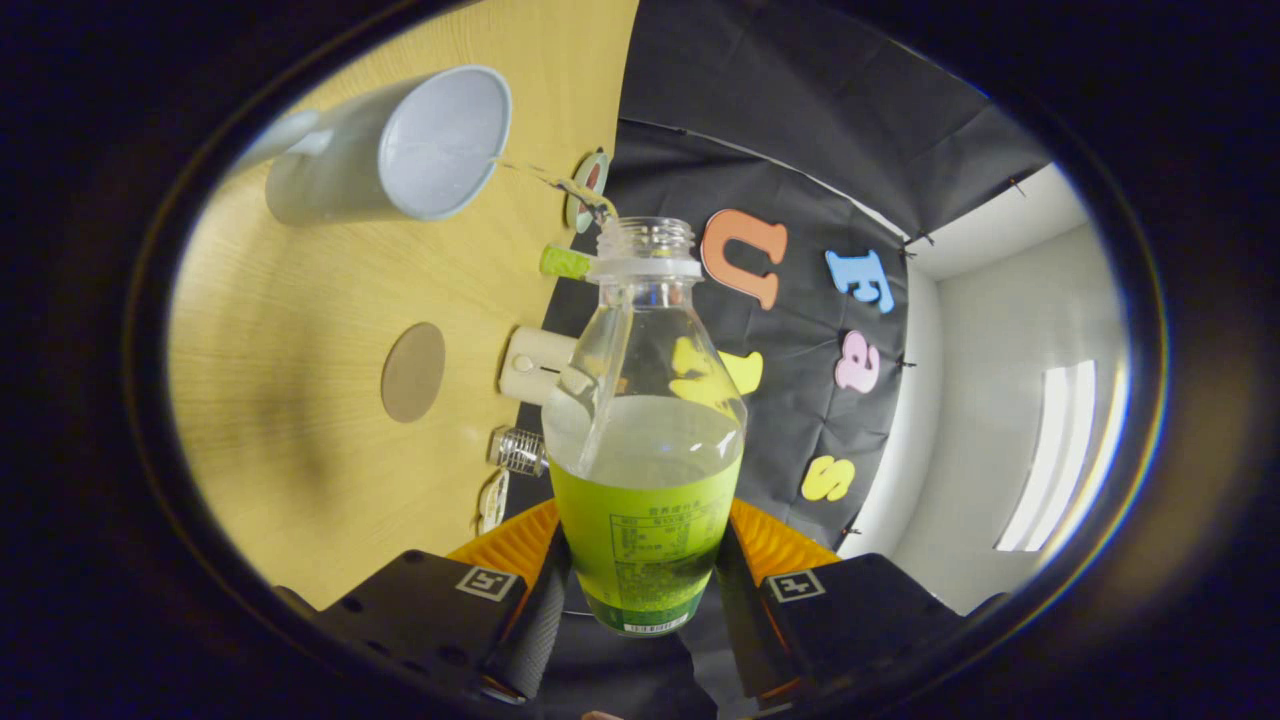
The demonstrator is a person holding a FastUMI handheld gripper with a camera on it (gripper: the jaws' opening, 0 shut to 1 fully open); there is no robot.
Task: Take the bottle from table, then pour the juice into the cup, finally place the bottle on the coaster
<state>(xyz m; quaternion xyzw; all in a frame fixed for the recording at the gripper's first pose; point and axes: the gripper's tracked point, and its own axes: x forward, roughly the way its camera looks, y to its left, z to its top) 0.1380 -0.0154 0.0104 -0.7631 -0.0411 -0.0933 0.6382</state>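
Bottle base hidden between claw fingers — label print too small; cup handle blurred.

green juice, pale blue cup

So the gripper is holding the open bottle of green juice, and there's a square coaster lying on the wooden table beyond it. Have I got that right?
Nearly. The gripper view shows the gripper shut on the open bottle of green juice, but the coaster on the wooden table is round, not square. It lies beyond the fingers, between the cup and the gripper.
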